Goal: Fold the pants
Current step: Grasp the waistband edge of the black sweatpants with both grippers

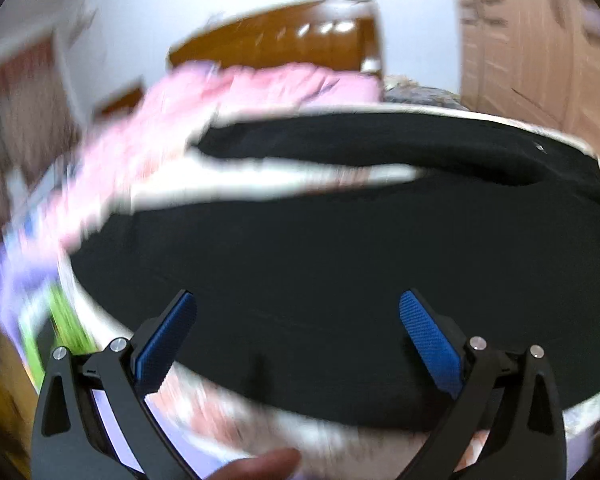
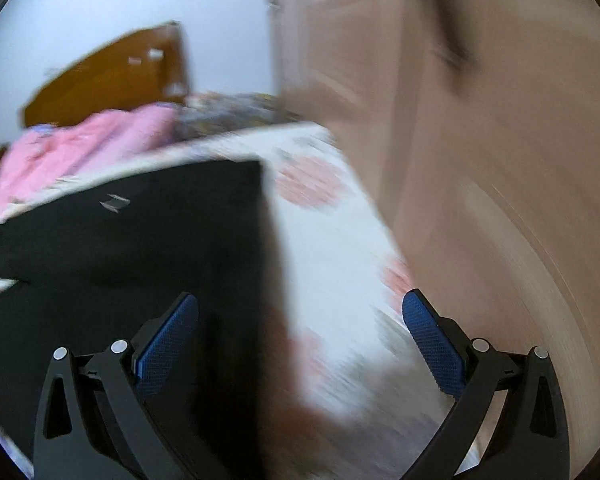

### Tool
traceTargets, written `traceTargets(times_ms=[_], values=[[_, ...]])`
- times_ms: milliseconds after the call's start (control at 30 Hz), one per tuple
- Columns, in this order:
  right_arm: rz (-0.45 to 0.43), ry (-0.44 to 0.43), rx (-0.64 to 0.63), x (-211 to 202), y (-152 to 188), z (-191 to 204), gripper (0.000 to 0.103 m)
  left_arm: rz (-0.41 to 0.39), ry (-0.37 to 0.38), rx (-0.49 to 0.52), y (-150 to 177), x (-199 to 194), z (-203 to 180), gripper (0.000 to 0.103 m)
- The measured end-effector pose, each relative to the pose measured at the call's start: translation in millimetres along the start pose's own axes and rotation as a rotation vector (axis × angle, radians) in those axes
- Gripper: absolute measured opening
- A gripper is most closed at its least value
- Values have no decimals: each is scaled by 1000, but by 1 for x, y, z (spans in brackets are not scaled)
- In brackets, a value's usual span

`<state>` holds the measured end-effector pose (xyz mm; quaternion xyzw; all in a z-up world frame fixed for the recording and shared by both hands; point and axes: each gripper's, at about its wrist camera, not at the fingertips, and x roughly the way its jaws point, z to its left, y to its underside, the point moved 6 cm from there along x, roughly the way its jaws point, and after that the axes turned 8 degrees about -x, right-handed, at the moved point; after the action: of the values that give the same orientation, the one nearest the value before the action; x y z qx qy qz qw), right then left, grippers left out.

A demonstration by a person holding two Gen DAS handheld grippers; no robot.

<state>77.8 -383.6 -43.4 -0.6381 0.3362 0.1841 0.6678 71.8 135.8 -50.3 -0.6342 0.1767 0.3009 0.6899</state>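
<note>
Black pants (image 1: 320, 256) lie spread on a white bed sheet with pink round prints (image 2: 332, 240). In the left wrist view the two legs part toward the left with a strip of sheet between them. My left gripper (image 1: 298, 320) hovers open above the near leg, nothing between its blue pads (image 1: 166, 344). In the right wrist view the pants (image 2: 140, 240) show a straight right edge and a small white logo (image 2: 114, 202). My right gripper (image 2: 300, 322) is open over that edge, left finger above the cloth, right finger above the sheet. Both views are motion-blurred.
A pink blanket (image 1: 236, 92) is bunched at the far side of the bed before a brown wooden headboard (image 1: 292, 40). A beige wardrobe (image 2: 480, 140) stands close on the right. A fingertip (image 1: 260, 466) shows at the bottom of the left wrist view.
</note>
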Motion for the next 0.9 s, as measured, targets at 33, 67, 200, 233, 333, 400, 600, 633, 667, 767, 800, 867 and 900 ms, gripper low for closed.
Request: traceTargets(times_ms=[33, 67, 200, 233, 333, 400, 600, 633, 667, 767, 800, 867, 900], values=[[-7, -40, -33, 3, -13, 10, 98, -55, -30, 113, -21, -2, -16, 102], [-10, -79, -69, 8, -27, 21, 98, -82, -48, 171, -34, -3, -28, 102], [29, -272, -271, 63, -94, 81, 98, -231, -96, 372, -103, 1, -75, 102], [49, -296, -302, 72, -101, 91, 98, -203, -77, 411, -118, 12, -87, 102], [120, -371, -392, 130, -133, 116, 98, -12, 132, 457, -146, 55, -117, 102], [162, -416, -422, 162, -146, 127, 98, 47, 225, 421, -161, 78, -128, 102], [296, -494, -513, 223, -150, 132, 98, 184, 604, 375, -195, 128, -176, 101], [315, -508, -516, 228, -146, 133, 98, 207, 636, 364, -198, 134, -183, 101], [349, -529, -523, 234, -140, 132, 99, 237, 673, 347, -202, 144, -188, 101], [318, -554, -582, 228, -131, 132, 81, 333, 826, 268, -215, 173, -204, 101], [300, -573, -585, 222, -130, 131, 68, 363, 857, 237, -221, 185, -207, 101], [269, -585, -574, 211, -132, 129, 17, 354, 836, 234, -230, 197, -217, 100], [223, -528, -602, 201, -133, 125, 10, 338, 815, 252, -234, 206, -222, 100]])
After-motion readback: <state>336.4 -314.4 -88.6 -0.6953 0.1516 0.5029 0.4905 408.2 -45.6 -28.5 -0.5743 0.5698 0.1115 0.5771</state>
